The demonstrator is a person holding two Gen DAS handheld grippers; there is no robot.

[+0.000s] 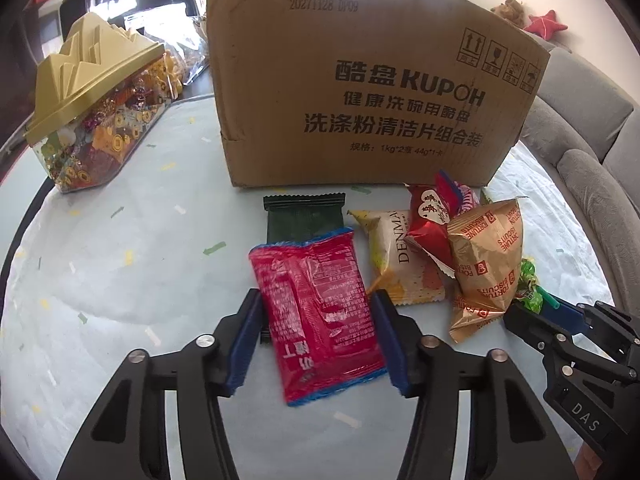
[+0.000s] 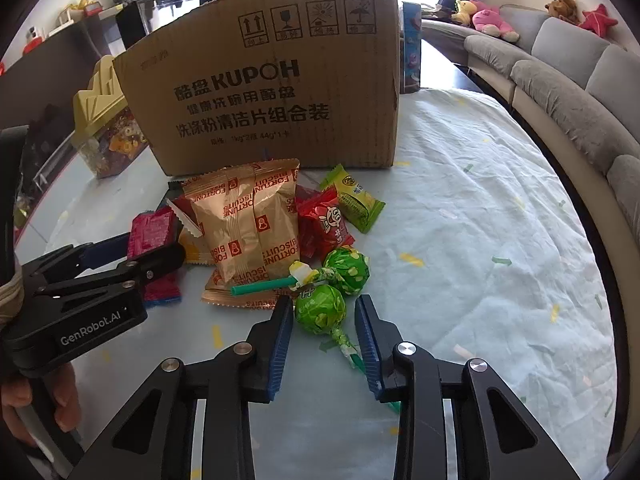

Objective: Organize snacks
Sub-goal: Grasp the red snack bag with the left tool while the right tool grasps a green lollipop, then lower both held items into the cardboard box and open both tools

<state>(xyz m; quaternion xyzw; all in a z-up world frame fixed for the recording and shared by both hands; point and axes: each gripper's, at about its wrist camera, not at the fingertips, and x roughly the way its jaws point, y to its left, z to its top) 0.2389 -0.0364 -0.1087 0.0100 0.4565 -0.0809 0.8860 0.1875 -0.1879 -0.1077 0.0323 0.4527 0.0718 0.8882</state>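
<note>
One brown cardboard box [image 2: 272,92] stands at twelve o'clock. Two green foil-wrapped lollipops [image 2: 320,307] lie at six o'clock, two gold biscuit packets [image 2: 248,224] at nine, beside one red-pink plastic snack packet [image 1: 320,312]. One gold-lidded clear candy jar [image 1: 92,120] stands at ten o'clock.

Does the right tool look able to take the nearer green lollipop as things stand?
Probably yes. The right tool is open with the nearer green lollipop already lying between its fingers on the tablecloth; nothing covers it, though the second lollipop sits close behind.
</note>
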